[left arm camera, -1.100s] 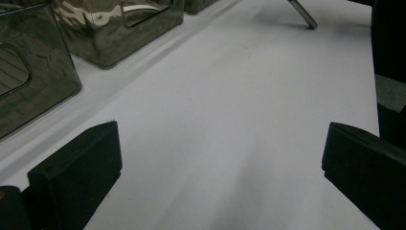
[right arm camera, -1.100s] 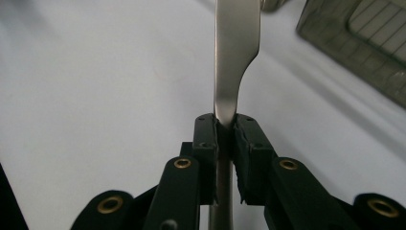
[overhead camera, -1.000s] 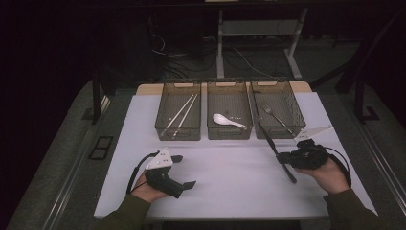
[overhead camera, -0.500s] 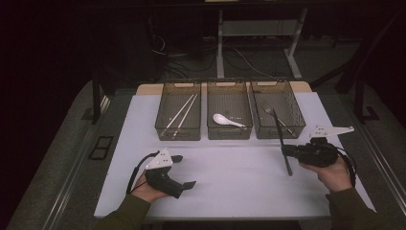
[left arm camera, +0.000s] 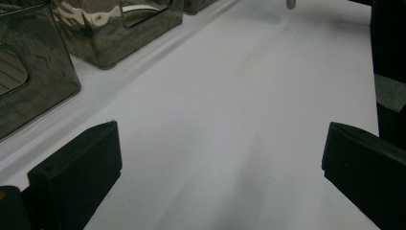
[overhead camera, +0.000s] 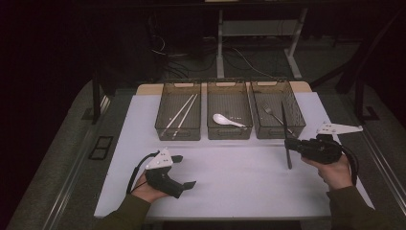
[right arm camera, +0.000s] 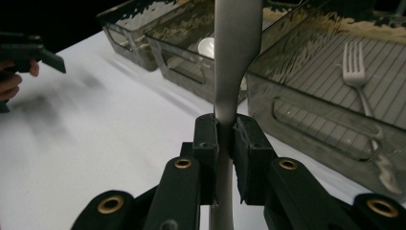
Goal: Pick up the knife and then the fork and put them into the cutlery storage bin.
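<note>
Three mesh bins stand in a row at the far side of the white table [overhead camera: 239, 177]. No brand or readable writing is visible on any of them. From left to right: the left bin [overhead camera: 178, 117] holds a pair of chopsticks [overhead camera: 181, 113], the middle bin [overhead camera: 229, 116] holds a white spoon [overhead camera: 227, 120], and the right bin [overhead camera: 277, 115] holds a fork [overhead camera: 274, 115].

On the near left part of the table, the left gripper [overhead camera: 184, 170] rests in the person's left hand [overhead camera: 146, 189]. Its jaws stand wide apart with bare table between them, as the left gripper view shows.

On the right, the right gripper [overhead camera: 288, 145] is in the person's right hand [overhead camera: 335, 170], just in front of the right bin. Its jaws are closed tightly on a knife [overhead camera: 286, 136], and the pads [right arm camera: 208, 143] press its flat metal from both sides. In the high view the long axis of the knife runs from near to far: one end points toward the person, below the jaws, and the other end reaches over the front wall of the right bin, close to the fork. In the right gripper view the knife [right arm camera: 234, 62] rises straight up out of the jaws. Which end is the blade, I cannot tell.
</note>
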